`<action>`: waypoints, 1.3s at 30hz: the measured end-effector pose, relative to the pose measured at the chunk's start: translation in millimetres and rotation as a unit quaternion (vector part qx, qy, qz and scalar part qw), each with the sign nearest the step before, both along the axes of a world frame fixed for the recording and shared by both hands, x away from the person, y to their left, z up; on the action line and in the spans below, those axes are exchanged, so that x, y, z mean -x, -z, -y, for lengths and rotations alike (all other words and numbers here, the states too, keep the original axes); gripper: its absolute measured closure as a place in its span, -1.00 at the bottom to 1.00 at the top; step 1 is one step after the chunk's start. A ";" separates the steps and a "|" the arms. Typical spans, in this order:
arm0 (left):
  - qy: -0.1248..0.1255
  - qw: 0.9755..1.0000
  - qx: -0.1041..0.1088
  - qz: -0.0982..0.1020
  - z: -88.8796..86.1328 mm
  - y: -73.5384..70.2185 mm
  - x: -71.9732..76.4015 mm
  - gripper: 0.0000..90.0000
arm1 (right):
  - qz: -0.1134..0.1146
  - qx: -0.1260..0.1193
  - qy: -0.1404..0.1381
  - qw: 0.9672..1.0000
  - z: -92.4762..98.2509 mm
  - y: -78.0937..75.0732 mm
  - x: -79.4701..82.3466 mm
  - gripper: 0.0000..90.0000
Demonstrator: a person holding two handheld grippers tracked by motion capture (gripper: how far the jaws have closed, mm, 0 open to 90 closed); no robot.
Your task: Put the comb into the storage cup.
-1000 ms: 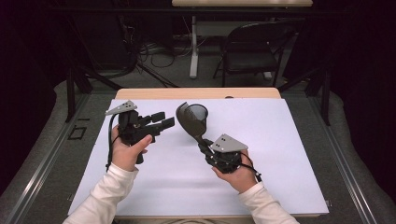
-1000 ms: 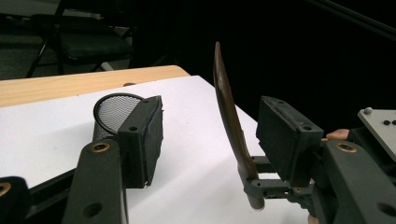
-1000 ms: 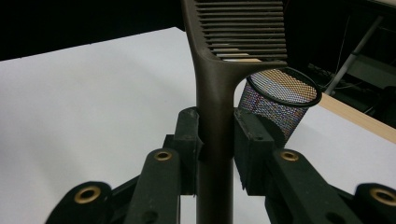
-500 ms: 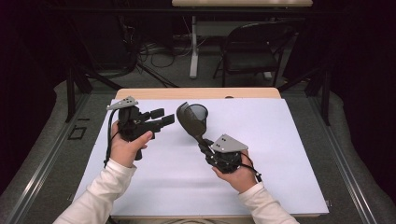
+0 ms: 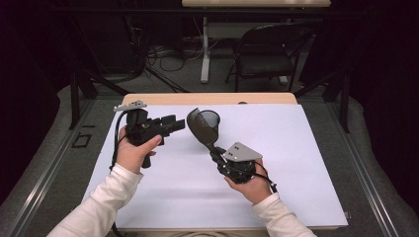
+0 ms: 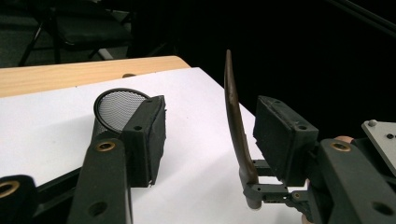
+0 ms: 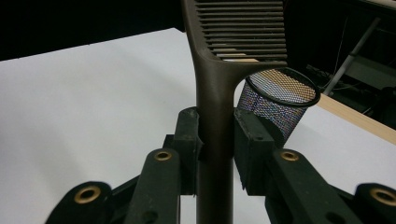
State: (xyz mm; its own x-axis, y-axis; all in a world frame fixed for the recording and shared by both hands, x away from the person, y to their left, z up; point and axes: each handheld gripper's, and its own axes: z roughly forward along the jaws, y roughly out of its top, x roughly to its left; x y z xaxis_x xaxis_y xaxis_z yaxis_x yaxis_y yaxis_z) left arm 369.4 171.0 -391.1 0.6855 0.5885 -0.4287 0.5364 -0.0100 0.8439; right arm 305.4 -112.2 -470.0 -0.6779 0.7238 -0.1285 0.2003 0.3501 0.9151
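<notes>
Brown slotted plastic spatula is clamped by its handle in the right gripper, while the left gripper stands wide and empty beside a black mesh cup.

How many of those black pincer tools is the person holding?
2. The left gripper is in the left hand, jaws open and empty. The right gripper is in the right hand, clamping the brown slotted spatula by its handle.

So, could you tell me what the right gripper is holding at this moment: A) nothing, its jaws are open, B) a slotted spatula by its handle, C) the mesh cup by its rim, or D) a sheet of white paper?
B: in the right gripper view the right gripper has its jaws clamped on the handle of the slotted spatula, while the mesh cup stands free on the table behind.
</notes>
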 end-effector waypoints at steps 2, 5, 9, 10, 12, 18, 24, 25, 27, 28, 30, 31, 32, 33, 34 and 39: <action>0.001 1.000 0.003 -0.003 0.2 0.3 -1.0 0.06 | 0.000 0.000 0.000 1.000 0.0 0.1 -0.2 0.61; 0.007 1.000 0.013 -0.008 1.0 0.5 -2.4 0.09 | 0.000 0.001 -0.001 1.000 -0.1 0.4 -0.2 0.61; 0.011 1.000 0.009 -0.008 3.2 -0.4 -2.9 0.13 | -0.001 0.002 -0.002 1.000 -1.1 1.2 0.0 0.61; 0.011 1.000 0.009 -0.008 3.8 -0.6 -2.9 0.13 | -0.002 0.002 -0.002 1.000 -1.2 1.3 0.0 0.61; 0.013 1.000 0.010 -0.017 4.8 -0.4 -3.7 0.13 | -0.001 0.002 -0.002 1.000 -1.6 1.5 0.0 0.61; 0.012 1.000 0.014 -0.019 8.8 0.7 -5.4 0.22 | -0.002 0.003 -0.005 1.000 -2.3 1.9 0.4 0.61; 0.014 0.999 0.022 -0.024 10.9 0.8 -6.2 0.33 | -0.003 0.003 -0.007 1.000 -3.5 2.7 0.9 0.61; 0.014 0.999 0.022 -0.024 10.9 0.8 -6.2 0.34 | -0.003 0.003 -0.007 1.000 -3.5 2.7 0.9 0.61; 0.014 0.999 0.022 -0.026 11.8 1.1 -6.5 0.35 | -0.003 0.004 -0.008 1.000 -3.9 3.0 1.0 0.61; 0.013 0.999 0.022 -0.027 12.3 1.4 -6.7 0.36 | -0.003 0.004 -0.008 1.000 -4.1 3.2 1.0 0.61; 0.013 0.999 0.024 -0.030 13.2 1.8 -7.3 0.39 | -0.003 0.004 -0.009 1.000 -4.7 3.5 1.2 0.61; 0.013 0.999 0.024 -0.031 13.5 2.2 -7.7 0.41 | -0.004 0.004 -0.010 1.000 -4.9 3.7 1.4 0.61; 0.013 0.999 0.026 -0.032 13.8 2.5 -7.9 0.41 | -0.004 0.004 -0.010 1.000 -4.9 3.7 1.4 0.61; 0.014 0.999 0.027 -0.033 14.0 2.7 -8.0 0.43 | -0.003 0.005 -0.011 1.000 -5.0 3.8 1.2 0.61; 0.015 0.999 0.027 -0.034 14.4 2.8 -8.2 0.46 | -0.003 0.005 -0.011 1.000 -5.1 4.0 1.3 0.61; 0.018 0.999 0.030 -0.041 15.8 3.4 -8.6 0.55 | -0.003 0.005 -0.011 1.000 -5.0 4.0 1.3 0.61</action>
